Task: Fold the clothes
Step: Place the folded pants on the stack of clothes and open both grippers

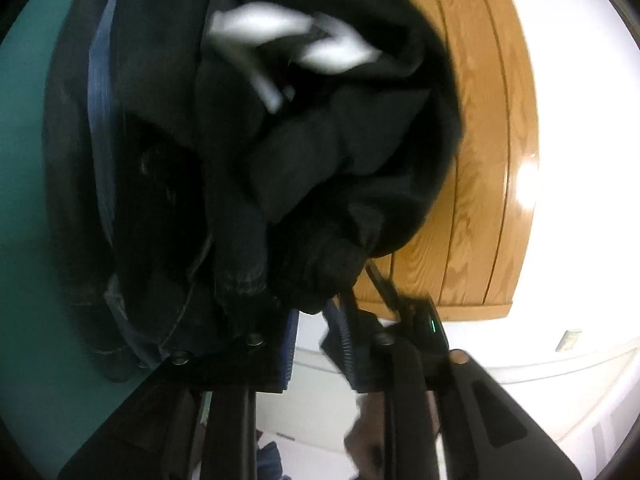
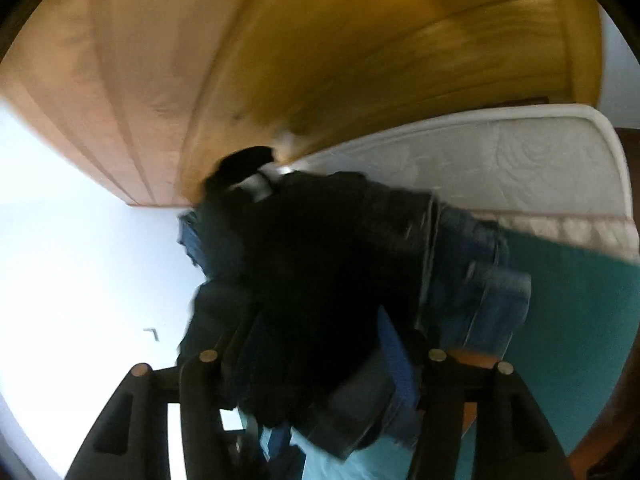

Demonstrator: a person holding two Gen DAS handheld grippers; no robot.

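Currently both views are motion-blurred, so detail is limited; clothes (image 1: 280,140) sit as a dark bundle right at the fingers of both tools, mostly black fabric with denim (image 2: 480,280) layered in and a white patch (image 1: 280,40) near the top; bundle looks lifted or dragged over the teal sheet (image 1: 24,200), with mattress (image 2: 520,160) and wood panel (image 1: 480,120) behind.

Left gripper (image 1: 316,320): jaws only slightly apart, and black cloth bunches at the tips; looks pinched on the bundle's edge, though the actual contact is dark and partly hidden. Right gripper (image 2: 320,360): jaws set wide, cloth and denim packed between them and spilling over both fingers; can't tell if it's clamping or just cradling the load.

Judgement: this is a carry or reposition step, not a fold yet; nothing lies flat.

Risks:
- left hold is on a thick wad near the fingertips; a fast swing could pull it out and dump that side
- bundle mixes at least two garments; lifting them together means a fold would trap one inside the other unless they're separated first
- right side is overloaded; denim hanging off the outer finger could slide away under its own weight
- cloth covers both cameras' view; placement on the sheet would be near-blind, so creases or an off-edge drop are likely
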